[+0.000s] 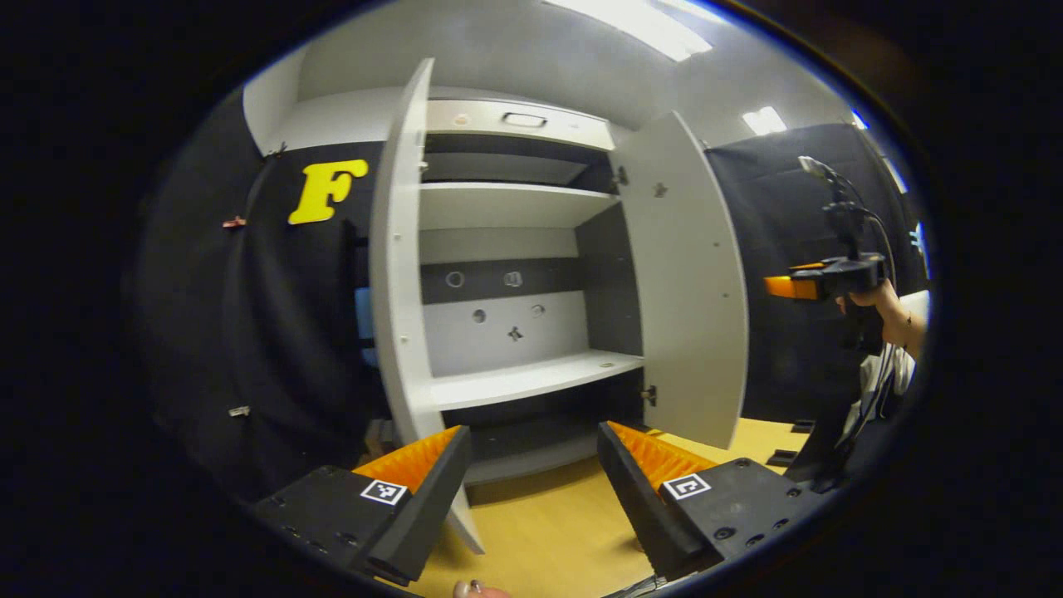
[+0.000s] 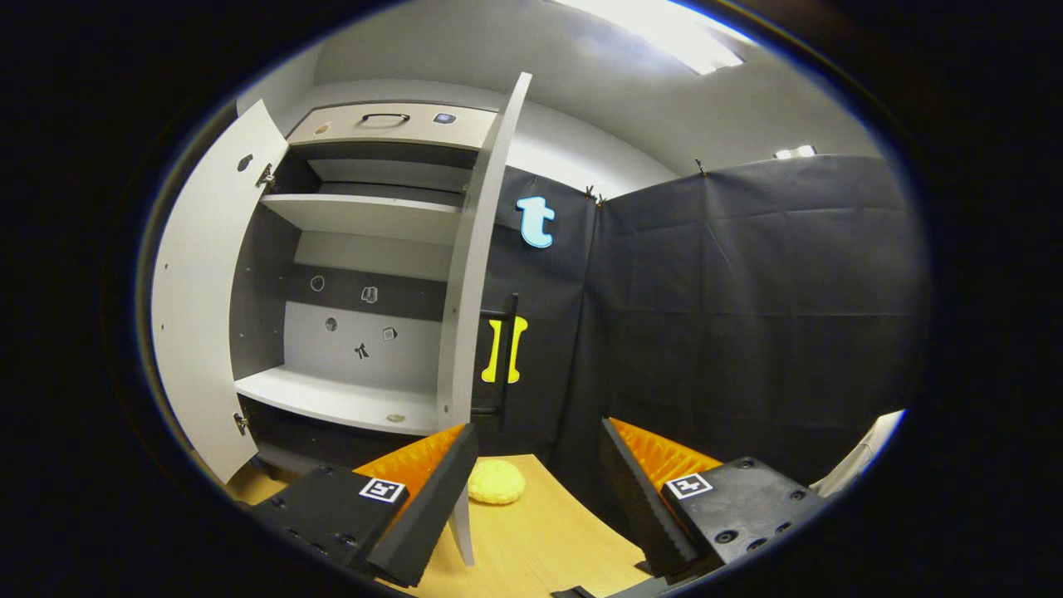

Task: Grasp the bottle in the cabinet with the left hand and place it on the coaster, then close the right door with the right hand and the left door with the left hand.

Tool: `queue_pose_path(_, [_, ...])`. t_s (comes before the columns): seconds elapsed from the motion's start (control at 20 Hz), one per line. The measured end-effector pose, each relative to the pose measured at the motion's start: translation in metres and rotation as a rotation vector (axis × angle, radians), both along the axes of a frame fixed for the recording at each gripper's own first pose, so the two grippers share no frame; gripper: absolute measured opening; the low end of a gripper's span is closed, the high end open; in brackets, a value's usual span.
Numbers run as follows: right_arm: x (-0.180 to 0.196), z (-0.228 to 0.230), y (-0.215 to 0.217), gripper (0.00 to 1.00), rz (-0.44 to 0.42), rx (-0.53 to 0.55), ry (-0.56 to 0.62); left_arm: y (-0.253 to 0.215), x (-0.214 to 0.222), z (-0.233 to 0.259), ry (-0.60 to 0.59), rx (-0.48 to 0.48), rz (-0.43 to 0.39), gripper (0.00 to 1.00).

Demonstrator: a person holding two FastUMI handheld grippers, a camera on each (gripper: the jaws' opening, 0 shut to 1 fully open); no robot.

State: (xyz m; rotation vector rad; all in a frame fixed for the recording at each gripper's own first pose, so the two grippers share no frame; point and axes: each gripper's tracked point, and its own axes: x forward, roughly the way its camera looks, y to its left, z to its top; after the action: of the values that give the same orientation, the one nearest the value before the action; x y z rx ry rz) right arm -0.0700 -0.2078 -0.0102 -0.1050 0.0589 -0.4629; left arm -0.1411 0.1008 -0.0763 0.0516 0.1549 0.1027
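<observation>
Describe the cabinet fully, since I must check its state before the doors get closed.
The cabinet is pale grey with a darker back band. It stands upright on the wooden table, both doors swung wide open. The shelves look bare, no bottle visible. Its left door and right door hang on small hinges, touched by neither gripper.

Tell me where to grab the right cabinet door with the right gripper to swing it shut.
Take the right door by its free vertical edge, coming straight at it from the front. It stands wide open, edge-on to the open right gripper. It is a thin flat panel the fingers could straddle, and I see no handle on it.
</observation>
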Motion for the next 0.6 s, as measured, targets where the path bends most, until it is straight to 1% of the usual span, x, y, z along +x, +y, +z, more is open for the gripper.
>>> queue_pose_path(0.05, [0.006,0.0,-0.005,0.98,0.02,0.023,-0.008,0.022,-0.003,0.004,0.001,-0.017,0.081,0.94])
queue_pose_path(0.1, [0.013,0.001,-0.01,0.98,0.039,0.043,-0.023,0.042,-0.006,0.009,-0.014,-0.034,0.162,0.96])
queue_pose_path(0.2, [0.025,-0.002,-0.02,0.97,0.07,0.083,-0.037,0.075,-0.013,0.02,-0.04,-0.046,0.295,0.98])
queue_pose_path(0.3, [0.035,-0.004,-0.029,0.98,0.102,0.087,-0.042,0.099,-0.03,0.024,-0.049,0.023,0.408,0.98])
queue_pose_path(0.4, [0.044,-0.006,-0.032,0.98,0.149,0.082,-0.036,0.117,-0.045,0.028,-0.023,0.068,0.487,0.98])
queue_pose_path(0.55, [0.059,-0.011,-0.021,0.98,0.238,0.115,-0.032,0.134,-0.06,0.034,-0.003,0.096,0.568,0.98])
queue_pose_path(0.6, [0.061,-0.014,-0.021,0.98,0.247,0.112,-0.027,0.136,-0.065,0.035,0.0,0.104,0.59,0.98])
